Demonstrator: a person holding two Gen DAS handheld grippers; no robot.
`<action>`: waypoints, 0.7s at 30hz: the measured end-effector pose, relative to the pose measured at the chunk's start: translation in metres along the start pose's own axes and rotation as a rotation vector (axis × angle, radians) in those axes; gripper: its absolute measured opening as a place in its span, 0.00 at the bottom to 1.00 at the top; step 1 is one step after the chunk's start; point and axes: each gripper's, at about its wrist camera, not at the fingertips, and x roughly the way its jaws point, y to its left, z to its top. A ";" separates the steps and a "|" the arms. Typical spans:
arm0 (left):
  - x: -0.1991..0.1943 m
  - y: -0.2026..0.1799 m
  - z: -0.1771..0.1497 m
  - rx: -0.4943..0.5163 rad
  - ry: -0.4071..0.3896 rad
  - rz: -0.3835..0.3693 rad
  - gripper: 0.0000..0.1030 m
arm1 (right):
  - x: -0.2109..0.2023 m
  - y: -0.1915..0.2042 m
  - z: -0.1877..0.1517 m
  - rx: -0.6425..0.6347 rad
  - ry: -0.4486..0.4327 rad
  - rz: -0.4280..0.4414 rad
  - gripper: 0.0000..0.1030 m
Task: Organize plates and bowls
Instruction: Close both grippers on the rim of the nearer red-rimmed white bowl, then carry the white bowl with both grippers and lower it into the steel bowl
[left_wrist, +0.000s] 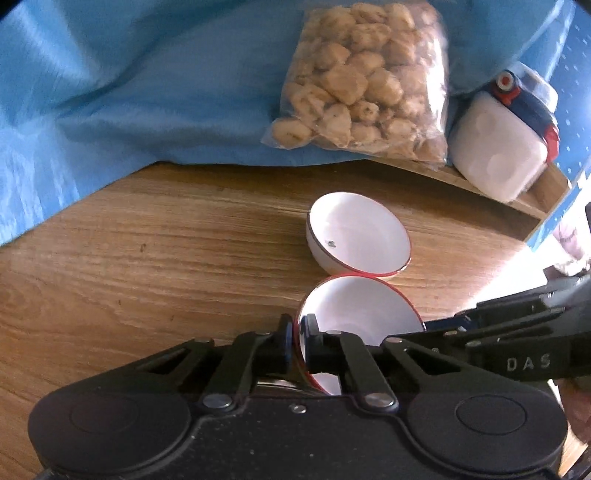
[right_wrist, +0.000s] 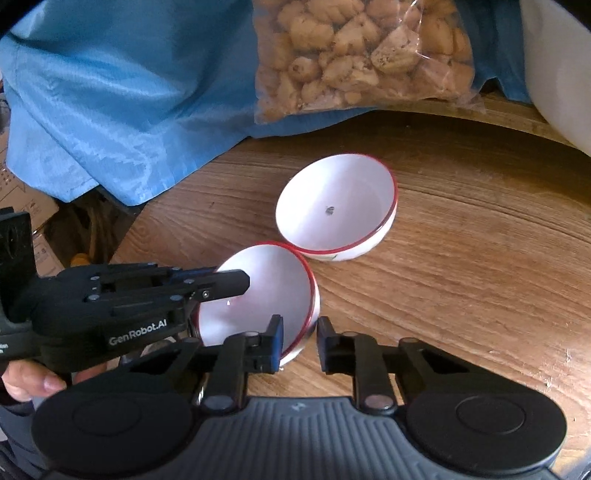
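We see the near red-rimmed bowl (left_wrist: 354, 306) tilted on the wooden tabletop (left_wrist: 147, 266), its rim touching the far red-rimmed bowl (left_wrist: 360, 236). The left tongs (left_wrist: 296, 332) pinch its wall. Only the right wrist view shows the right tongs (right_wrist: 300, 341) open, straddling the opposite rim. Behind lie a bag of snacks (left_wrist: 365, 81) and a blue cloth (left_wrist: 140, 85).
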 end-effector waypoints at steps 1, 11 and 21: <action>-0.001 0.001 0.000 -0.013 -0.001 -0.004 0.05 | 0.000 0.000 0.000 0.006 -0.004 0.001 0.20; -0.022 -0.021 -0.003 0.016 -0.085 -0.010 0.05 | -0.024 -0.010 -0.007 0.036 -0.090 -0.004 0.10; -0.047 -0.045 -0.005 0.023 -0.151 -0.045 0.06 | -0.065 -0.013 -0.018 0.027 -0.168 -0.008 0.10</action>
